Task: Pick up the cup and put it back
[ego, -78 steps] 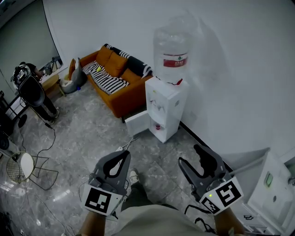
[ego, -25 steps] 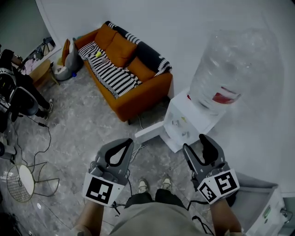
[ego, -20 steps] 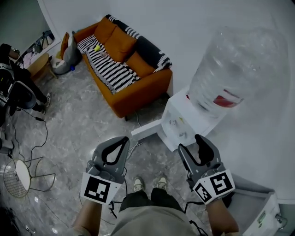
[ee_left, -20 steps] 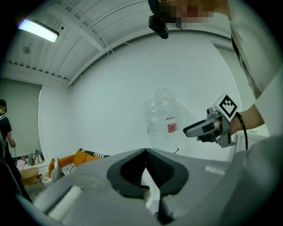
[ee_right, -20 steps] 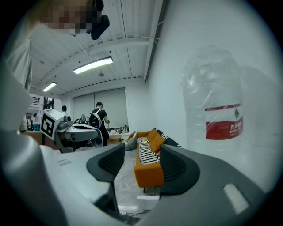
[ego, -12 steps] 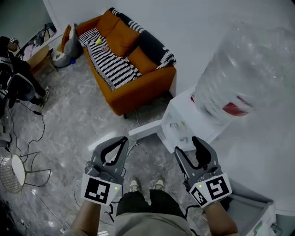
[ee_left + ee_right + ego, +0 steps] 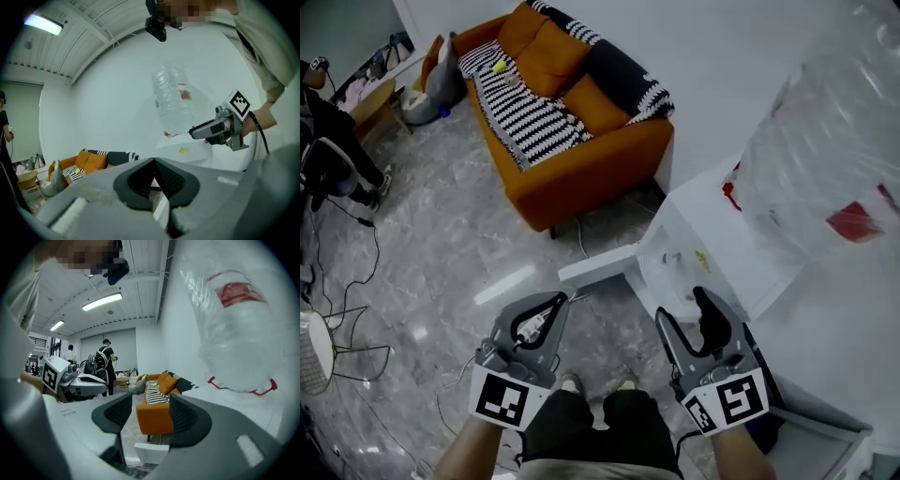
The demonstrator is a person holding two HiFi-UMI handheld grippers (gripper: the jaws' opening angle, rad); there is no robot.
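Head view: the cup cannot be made out. The dispenser (image 7: pixel 712 246) stands at the right against the wall, and its low door (image 7: pixel 595 270) is swung open toward the near left. The cabinet behind the door is hidden from this angle, and the small things in the tap recess are too small to tell. The bottle (image 7: pixel 825 159) on top has a red label and is cut off by the top and right edges. The left gripper (image 7: pixel 555 298) is near left with its tips together, holding nothing. The right gripper (image 7: pixel 682 307) is just near of the dispenser with its jaws apart and empty. The sofa (image 7: pixel 572 122) is far left.

Left gripper view: the left gripper's (image 7: pixel 153 161) tips meet, with nothing between them. Its own body hides the lower dispenser, so only the top and the bottle (image 7: pixel 174 101) show. The right gripper (image 7: pixel 199 131) is at the right in a hand (image 7: pixel 262 117).

Right gripper view: the right gripper's (image 7: pixel 150 404) jaws stand moderately wide with nothing between them. Through the gap show the sofa (image 7: pixel 157 404) and, nearer, the door's edge (image 7: pixel 151 450). The bottle (image 7: pixel 234 319) fills the right and is cut off above. The left gripper (image 7: pixel 105 380) is at the left. No cup can be told here either.
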